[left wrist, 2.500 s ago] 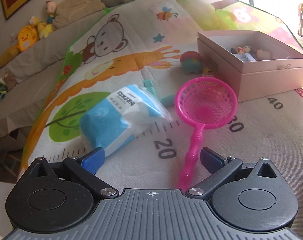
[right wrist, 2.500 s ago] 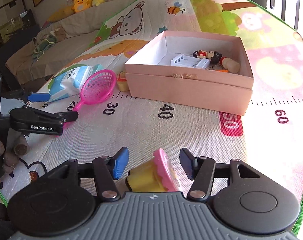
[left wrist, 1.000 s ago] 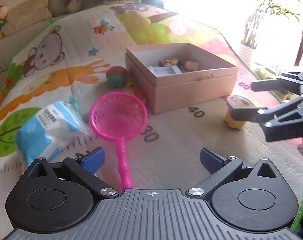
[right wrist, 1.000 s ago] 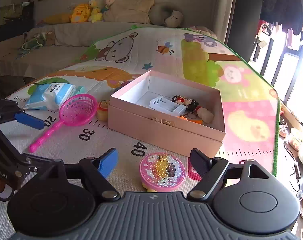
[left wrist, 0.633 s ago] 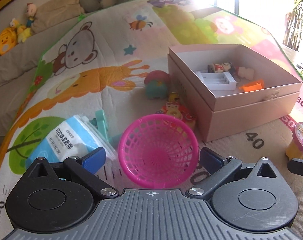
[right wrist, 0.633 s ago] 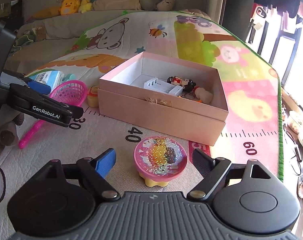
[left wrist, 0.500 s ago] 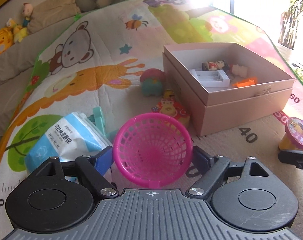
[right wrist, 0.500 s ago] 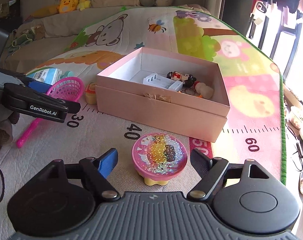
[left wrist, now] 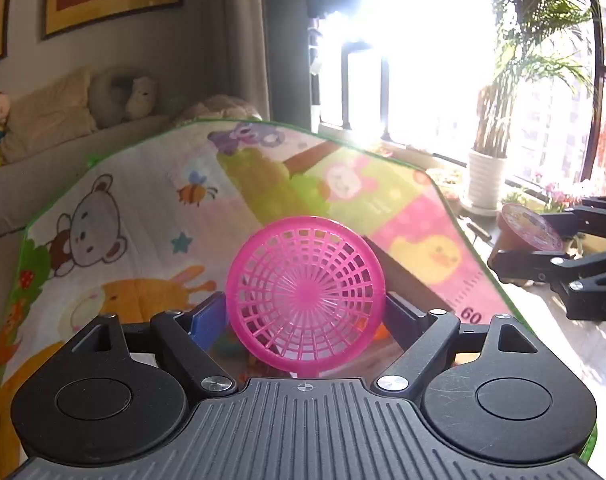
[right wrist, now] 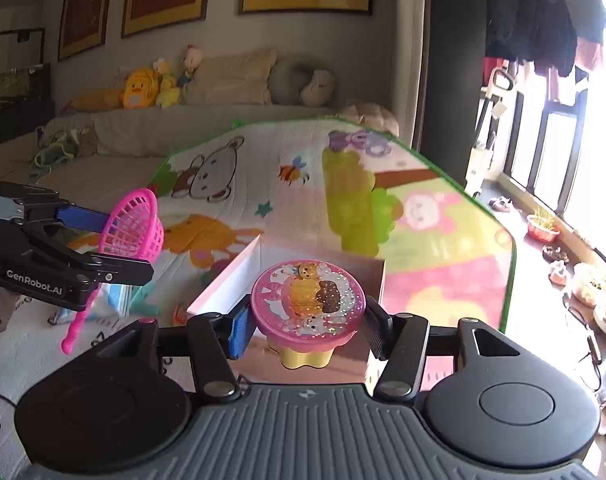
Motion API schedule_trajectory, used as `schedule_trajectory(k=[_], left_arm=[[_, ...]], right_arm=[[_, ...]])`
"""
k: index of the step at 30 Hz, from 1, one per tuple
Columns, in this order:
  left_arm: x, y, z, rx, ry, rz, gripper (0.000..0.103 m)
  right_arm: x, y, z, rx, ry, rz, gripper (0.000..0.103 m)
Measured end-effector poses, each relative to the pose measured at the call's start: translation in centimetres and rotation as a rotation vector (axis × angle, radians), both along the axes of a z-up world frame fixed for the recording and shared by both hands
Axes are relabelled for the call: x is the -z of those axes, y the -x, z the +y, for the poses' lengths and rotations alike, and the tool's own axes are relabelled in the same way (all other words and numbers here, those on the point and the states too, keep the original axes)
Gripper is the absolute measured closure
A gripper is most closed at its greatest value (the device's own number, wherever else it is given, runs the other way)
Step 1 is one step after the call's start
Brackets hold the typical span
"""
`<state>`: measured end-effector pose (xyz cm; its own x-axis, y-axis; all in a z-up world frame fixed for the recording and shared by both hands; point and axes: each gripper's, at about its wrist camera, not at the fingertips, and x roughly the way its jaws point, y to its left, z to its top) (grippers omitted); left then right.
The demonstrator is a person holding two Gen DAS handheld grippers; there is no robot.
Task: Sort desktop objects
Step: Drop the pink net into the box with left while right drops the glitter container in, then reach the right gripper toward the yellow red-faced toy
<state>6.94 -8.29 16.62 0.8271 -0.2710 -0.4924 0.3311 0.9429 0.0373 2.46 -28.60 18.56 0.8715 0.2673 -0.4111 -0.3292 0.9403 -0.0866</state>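
My left gripper (left wrist: 305, 316) is shut on the round pink net scoop (left wrist: 305, 296) and holds it lifted above the mat; in the right wrist view the scoop (right wrist: 133, 228) hangs with its handle pointing down. My right gripper (right wrist: 305, 326) is shut on a yellow jelly cup with a pink glitter lid (right wrist: 308, 308), lifted in front of the open pink box (right wrist: 231, 280). The cup also shows at the right of the left wrist view (left wrist: 527, 230).
A cartoon play mat (right wrist: 343, 208) covers the table. A blue-and-white wipes pack (right wrist: 117, 300) and small toys lie left of the box. A sofa with plush toys (right wrist: 143, 88) stands behind. Windows and potted plants (left wrist: 487, 176) are to the right.
Both grippers closed on their objects and lifted them: the left on the pink scoop, the right on the jelly cup. Both views now tilt up toward the room.
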Motion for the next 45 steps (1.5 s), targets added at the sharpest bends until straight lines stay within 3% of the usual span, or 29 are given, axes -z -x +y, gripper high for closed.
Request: schedule_trajectory(k=[2,6,8,10,13,18,22,26,28,32,34,35,37,39,41,45], left_arm=[[-0.8,-3.0,-1.3,-0.019,0.019,-0.008,0.015],[-0.1,-9.1,-3.8,-0.025,0.051,0.006,0.015],[1.0,-11.6,-4.3,0.007,0.070,0.052,0.004],[2.3,-12.7,-3.3,0.010,0.104,0.112,0.004],[3.6,-11.3,-0.4,-0.001,0.139,0.127,0.002],[5.8,-6.3,2.8,-0.054,0.065,0.110,0.001],[7.9,-1.6,3.9,-0.057,-0.005,0.104,0.001],[9.9,1.6,5.1,-0.095,-0.063,0.103,0.000],[10.9,2.6,6.4,-0.133,-0.051,0.131,0.000],[13.1,3.7,9.2,-0.211,-0.026,0.193,0.000],[13.9,4.2,10.3,-0.250,-0.020,0.203,0.000],[14.1,4.4,10.9,-0.267,-0.009,0.207,0.000],[14.3,4.8,11.7,-0.286,0.015,0.204,0.000],[14.5,5.5,12.1,-0.293,0.032,0.188,0.000],[14.7,6.2,12.1,-0.287,0.041,0.174,0.000],[15.1,7.5,11.9,-0.267,0.037,0.155,0.000]], right_arm=[[-1.1,-0.2,-0.4,0.027,0.005,-0.049,0.048],[-1.3,-1.7,-1.1,0.058,0.001,-0.052,0.048],[-0.6,-2.9,-1.2,0.079,0.006,-0.028,0.048],[0.0,-3.8,-1.4,0.099,0.009,0.002,0.048],[1.1,-4.6,-1.9,0.113,0.016,0.031,0.048],[2.9,-7.3,-1.3,0.091,-0.006,0.109,0.048],[4.4,-9.8,1.1,0.028,-0.057,0.196,0.048],[5.4,-11.5,4.0,-0.012,-0.035,0.237,0.044],[5.4,-11.8,4.7,-0.012,-0.048,0.251,0.036],[4.9,-11.4,6.4,-0.009,-0.042,0.244,0.036],[4.9,-11.0,8.2,-0.025,0.014,0.225,0.036],[5.0,-10.7,9.5,-0.037,0.056,0.214,0.037],[5.6,-10.4,12.3,-0.074,0.134,0.213,0.049],[6.2,-11.0,15.1,-0.118,0.174,0.261,0.071],[6.7,-12.6,17.4,-0.138,0.188,0.311,0.076],[8.1,-18.9,21.0,-0.098,0.180,0.436,0.076]])
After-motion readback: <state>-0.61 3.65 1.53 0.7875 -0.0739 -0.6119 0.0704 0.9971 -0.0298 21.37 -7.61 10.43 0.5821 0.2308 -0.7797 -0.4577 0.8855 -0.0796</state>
